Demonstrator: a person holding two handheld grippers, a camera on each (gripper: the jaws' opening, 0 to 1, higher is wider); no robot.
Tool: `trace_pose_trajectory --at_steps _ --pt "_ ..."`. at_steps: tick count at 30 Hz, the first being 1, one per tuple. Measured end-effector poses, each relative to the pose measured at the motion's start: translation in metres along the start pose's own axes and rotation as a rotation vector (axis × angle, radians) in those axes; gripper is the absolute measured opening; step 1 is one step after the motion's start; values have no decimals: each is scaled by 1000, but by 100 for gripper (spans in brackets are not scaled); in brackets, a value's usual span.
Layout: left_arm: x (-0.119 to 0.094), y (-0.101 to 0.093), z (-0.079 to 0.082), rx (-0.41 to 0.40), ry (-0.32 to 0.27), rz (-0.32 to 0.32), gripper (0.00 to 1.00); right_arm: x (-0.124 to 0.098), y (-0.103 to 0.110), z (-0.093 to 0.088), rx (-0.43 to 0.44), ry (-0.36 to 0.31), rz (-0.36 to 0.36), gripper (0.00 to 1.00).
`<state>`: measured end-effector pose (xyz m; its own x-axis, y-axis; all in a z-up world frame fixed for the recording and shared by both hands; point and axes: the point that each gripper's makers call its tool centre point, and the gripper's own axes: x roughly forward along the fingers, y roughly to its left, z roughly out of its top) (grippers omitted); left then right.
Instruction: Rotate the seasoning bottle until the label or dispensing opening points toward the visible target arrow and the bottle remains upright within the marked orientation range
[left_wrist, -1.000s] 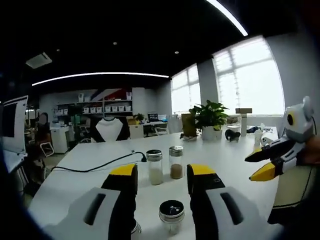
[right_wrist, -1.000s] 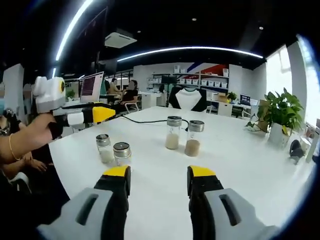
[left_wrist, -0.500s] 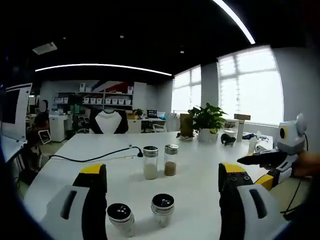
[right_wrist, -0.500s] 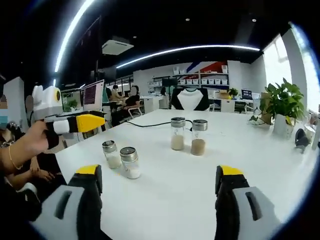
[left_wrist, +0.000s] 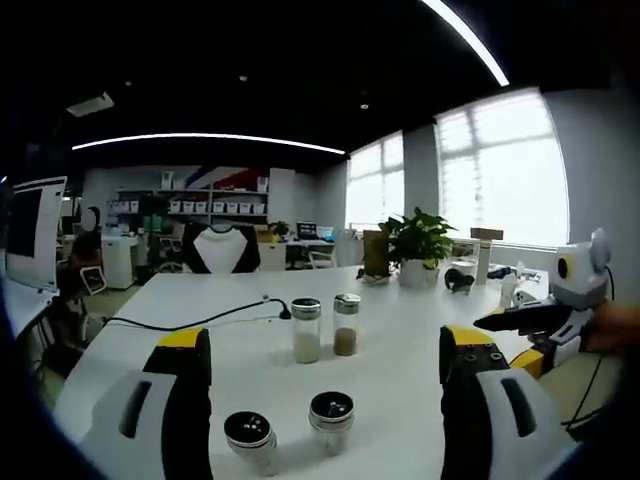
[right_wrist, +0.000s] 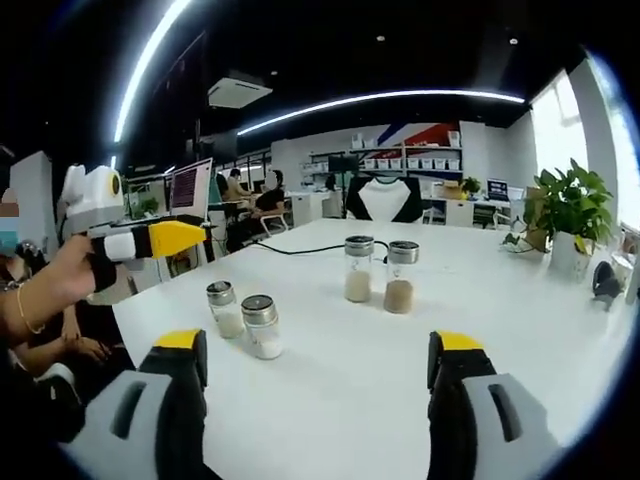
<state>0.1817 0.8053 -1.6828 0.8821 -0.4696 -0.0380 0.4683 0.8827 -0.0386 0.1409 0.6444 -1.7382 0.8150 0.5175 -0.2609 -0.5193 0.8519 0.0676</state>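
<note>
Four seasoning bottles stand upright on the white table (left_wrist: 400, 400). Two short shakers (left_wrist: 250, 440) (left_wrist: 332, 420) with perforated metal lids sit closest, between the jaws of my left gripper (left_wrist: 325, 345), which is open and holds nothing. Behind them stand two taller bottles, one with pale powder (left_wrist: 306, 330) and one with brown (left_wrist: 346, 325). In the right gripper view the short shakers (right_wrist: 222, 308) (right_wrist: 260, 326) are at centre left and the tall bottles (right_wrist: 358, 269) (right_wrist: 400, 277) further back. My right gripper (right_wrist: 318, 345) is open and short of all of them.
My right gripper (left_wrist: 520, 330) enters the left gripper view from the right; the left gripper (right_wrist: 195, 236), in a person's hand, enters the right gripper view from the left. A black cable (left_wrist: 190, 322) lies behind the bottles. A potted plant (right_wrist: 570, 215) stands at the far right.
Both grippers' jaws have spread from narrow to wide since one second ago. Both cameras shifted a little. The four bottles stand where they were.
</note>
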Motion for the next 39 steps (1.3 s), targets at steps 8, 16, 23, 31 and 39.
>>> trace_pose_trajectory --at_steps 8,16,23,31,39 --pt "-3 0 1 -12 13 -1 100 13 0 29 33 -99 22 86" --pt "-6 0 3 48 40 1 100 33 -9 51 15 -132 6 77" --pt "-10 3 7 15 31 -21 100 70 0 65 22 -156 43 74" --pt "-12 1 0 72 59 -55 100 104 -2 80 -37 -161 59 73" --pt "-10 -2 3 76 60 -96 100 141 -7 96 -77 -167 60 64"
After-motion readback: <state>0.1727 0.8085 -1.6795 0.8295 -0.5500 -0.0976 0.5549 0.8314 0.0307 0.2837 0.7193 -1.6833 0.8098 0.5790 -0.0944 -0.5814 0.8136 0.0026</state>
